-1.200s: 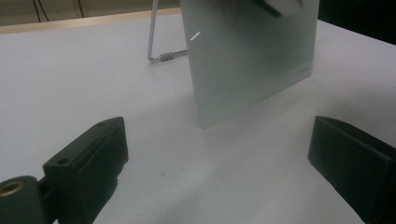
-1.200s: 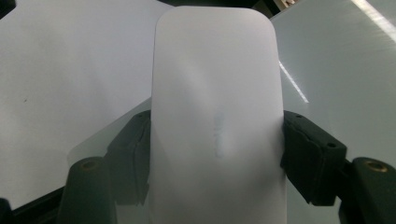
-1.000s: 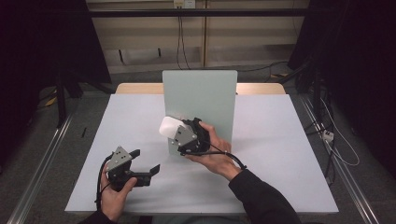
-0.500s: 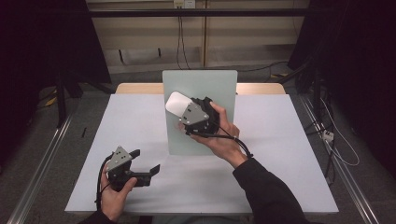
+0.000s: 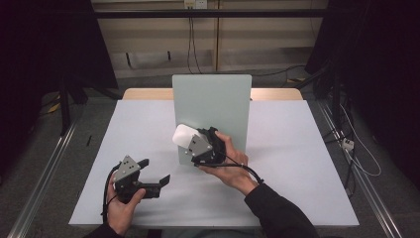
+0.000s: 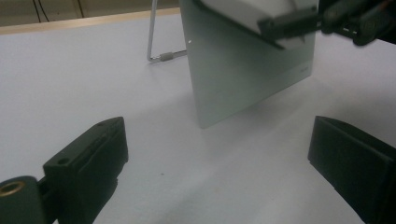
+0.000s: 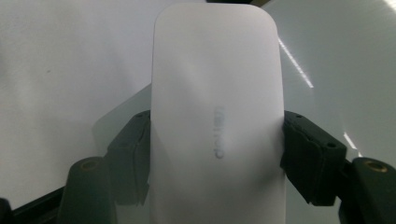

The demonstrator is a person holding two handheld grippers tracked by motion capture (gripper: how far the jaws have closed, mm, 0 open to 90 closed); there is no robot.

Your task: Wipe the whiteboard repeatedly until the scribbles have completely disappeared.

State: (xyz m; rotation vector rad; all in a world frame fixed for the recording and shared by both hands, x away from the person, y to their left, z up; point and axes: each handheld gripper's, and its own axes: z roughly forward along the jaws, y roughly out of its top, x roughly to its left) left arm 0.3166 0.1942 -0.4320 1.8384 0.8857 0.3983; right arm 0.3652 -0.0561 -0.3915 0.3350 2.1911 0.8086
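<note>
A pale green board [image 5: 213, 99] stands upright on the white table [image 5: 297, 148]. My right gripper [image 5: 190, 140] is shut on a white rounded block [image 5: 182, 135] and holds it flat against the board's lower left face. In the right gripper view the block [image 7: 217, 93] sits between the two black pads [image 7: 133, 149], both pressed on its sides. My left gripper [image 5: 154, 171] rests low at the table's front left, open, with nothing between its fingers. From the left gripper view [image 6: 217, 154] the board [image 6: 233, 70] rises ahead, with the block [image 6: 252, 11] high on it.
A thin wire stand [image 6: 156, 46] props the board from behind. A wooden strip [image 5: 143, 93] edges the table's far side. Metal rails [image 5: 44, 168] and cables [image 5: 356, 148] lie on the floor at both sides.
The right gripper carried the white block up the board's face, then brought it back down to the lower left. The left gripper stayed put.
</note>
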